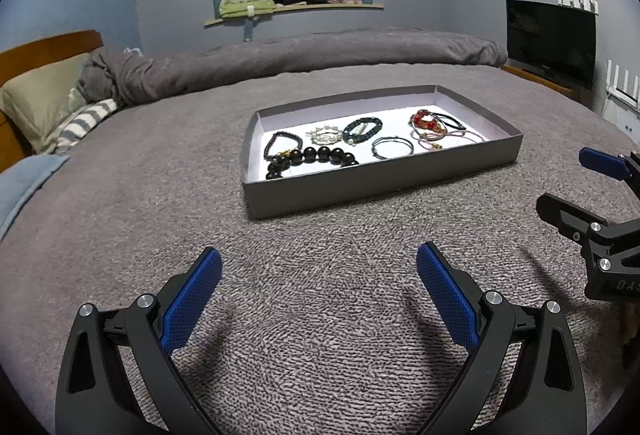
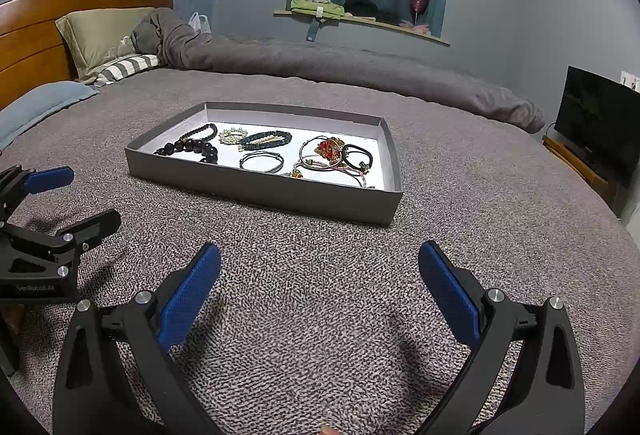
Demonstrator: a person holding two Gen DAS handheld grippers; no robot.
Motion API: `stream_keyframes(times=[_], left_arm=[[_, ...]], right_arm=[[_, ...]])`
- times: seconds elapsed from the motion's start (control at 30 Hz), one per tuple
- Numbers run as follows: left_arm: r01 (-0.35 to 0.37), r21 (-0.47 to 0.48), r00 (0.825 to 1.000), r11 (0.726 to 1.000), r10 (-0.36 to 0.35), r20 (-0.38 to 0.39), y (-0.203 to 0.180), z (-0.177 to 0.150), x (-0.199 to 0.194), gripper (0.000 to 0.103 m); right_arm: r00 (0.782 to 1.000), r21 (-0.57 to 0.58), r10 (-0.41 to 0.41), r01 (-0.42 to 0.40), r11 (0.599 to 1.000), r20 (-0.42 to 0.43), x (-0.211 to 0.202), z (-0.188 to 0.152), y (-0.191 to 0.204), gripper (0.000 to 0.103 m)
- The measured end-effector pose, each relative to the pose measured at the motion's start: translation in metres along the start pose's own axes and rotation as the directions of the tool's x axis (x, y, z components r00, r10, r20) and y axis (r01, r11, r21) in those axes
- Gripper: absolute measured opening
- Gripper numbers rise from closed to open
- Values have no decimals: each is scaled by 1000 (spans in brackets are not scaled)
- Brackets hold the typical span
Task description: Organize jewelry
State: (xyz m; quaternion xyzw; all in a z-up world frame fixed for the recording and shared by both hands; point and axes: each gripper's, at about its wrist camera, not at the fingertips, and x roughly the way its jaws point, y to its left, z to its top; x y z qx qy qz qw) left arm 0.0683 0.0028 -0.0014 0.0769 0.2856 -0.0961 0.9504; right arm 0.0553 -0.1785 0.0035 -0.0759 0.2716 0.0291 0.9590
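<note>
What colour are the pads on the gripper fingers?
Blue, with a fine textured grid, on black fingers; the pads show best in the left wrist view.

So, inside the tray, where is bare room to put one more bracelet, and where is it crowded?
The tray has bare floor along its far wall and in the far right corner. Its middle is full: the black bead bracelet at the left, and the red tangle at the right is the most crowded.

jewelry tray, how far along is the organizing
Looks done or nearly so: every piece in view lies inside the tray, including the black bead bracelet and the red piece. In hand: nothing; left gripper and right gripper are open, over the blanket. Left: nothing loose is visible.
</note>
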Motion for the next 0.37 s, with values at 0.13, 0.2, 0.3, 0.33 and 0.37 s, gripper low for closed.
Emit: stream_keyframes(times=[0.13, 0.2, 0.3, 0.33, 0.37], left_arm=[[3, 5, 1000, 1000, -3, -1, 0, 0, -1, 99], [1, 4, 1000, 1000, -1, -4, 0, 1, -1, 99], [1, 6, 1000, 1000, -1, -9, 0, 1, 0, 99], [1, 6, 1000, 1000, -1, -10, 0, 1, -1, 99], [2, 5, 1000, 1000, -2, -10, 0, 2, -1, 99]], right_arm=[[1000, 0, 1, -1, 1000, -1, 0, 0, 0, 98], [1000, 1, 1, -1, 1000, -1, 0, 0, 0, 98], [1000, 3, 2, -2, 1000, -5, 0, -1, 0, 98], [1000, 6, 3, -3, 1000, -7, 1, -1, 0, 98], [1000, 12, 6, -6, 1000, -8, 1, 0, -1, 98]])
